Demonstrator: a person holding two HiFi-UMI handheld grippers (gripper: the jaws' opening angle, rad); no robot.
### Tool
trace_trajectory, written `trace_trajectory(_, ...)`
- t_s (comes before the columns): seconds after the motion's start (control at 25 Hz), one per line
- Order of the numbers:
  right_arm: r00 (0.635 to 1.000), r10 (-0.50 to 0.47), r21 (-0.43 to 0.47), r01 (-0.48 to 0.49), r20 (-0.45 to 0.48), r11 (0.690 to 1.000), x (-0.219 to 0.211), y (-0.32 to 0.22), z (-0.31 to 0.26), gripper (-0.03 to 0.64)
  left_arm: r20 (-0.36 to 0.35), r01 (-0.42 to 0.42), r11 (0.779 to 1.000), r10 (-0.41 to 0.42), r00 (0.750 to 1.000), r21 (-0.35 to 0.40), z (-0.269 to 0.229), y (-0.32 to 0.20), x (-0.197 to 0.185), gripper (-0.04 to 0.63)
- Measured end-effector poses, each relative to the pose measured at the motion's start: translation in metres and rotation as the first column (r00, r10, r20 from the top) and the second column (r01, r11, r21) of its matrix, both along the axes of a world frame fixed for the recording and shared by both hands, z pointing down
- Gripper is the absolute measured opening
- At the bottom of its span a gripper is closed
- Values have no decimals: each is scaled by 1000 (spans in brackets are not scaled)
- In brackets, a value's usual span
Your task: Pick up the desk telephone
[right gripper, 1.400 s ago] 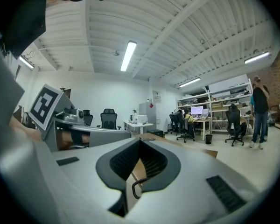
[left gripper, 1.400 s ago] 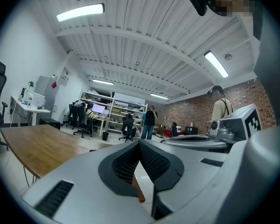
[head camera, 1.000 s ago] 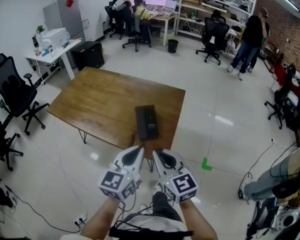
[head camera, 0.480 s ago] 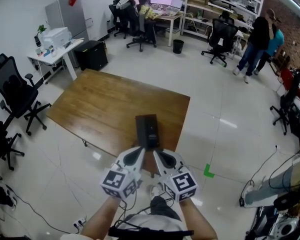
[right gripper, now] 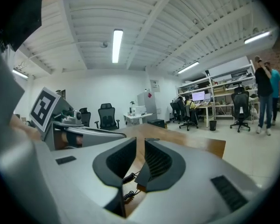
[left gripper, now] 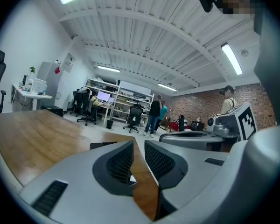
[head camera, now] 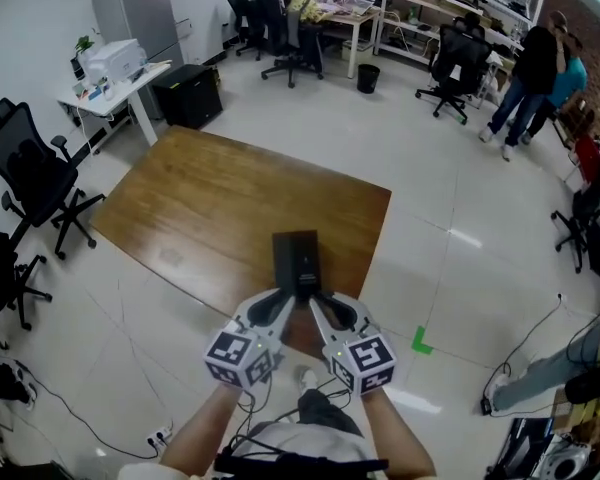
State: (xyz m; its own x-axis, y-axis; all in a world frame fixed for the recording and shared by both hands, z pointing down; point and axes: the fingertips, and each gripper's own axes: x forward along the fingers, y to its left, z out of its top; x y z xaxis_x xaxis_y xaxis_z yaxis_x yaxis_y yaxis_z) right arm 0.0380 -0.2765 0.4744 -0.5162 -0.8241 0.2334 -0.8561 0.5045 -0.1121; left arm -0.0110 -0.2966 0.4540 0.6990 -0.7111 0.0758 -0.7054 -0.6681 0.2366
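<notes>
Desk telephone: black, lying on the wooden table, close to its near edge. My left gripper and right gripper sit side by side at the telephone's near end. Both sets of jaws are opening, with only a narrow gap. Left is empty; the coiled cord shows between the right jaws, not gripped.

Rig: left gripper and right gripper, light grey moulded shells, dark ribbed pads, slotted vents on the flanks — each with a cube of black-and-white square markers at the back. Jaws opening on both, nothing pinched between them. Person: bare forearms, light top, dark strap across it.
</notes>
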Motion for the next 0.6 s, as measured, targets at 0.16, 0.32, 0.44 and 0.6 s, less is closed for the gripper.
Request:
trace_trajectory(0.16,1000,-14,-43,14,12,999,5,-16,14,95,15,16,999,-15,1000,-49,19,-19,-4,80)
trace_trajectory(0.32,1000,-23,-86,24,14,996,13,-31,32,132,26,28,994,-25,999,-108,43,-39,-8,143)
trace_trajectory(0.44,999,-26,-121,29,25,992,18,-43,45,132,33,40,986,-35,999,-163,63,-54,-12,146)
trace_trajectory(0.6,997,-42,-191,53,59,980,26,-57,67,166,38,55,966,-47,998,-254,96,-73,-14,192)
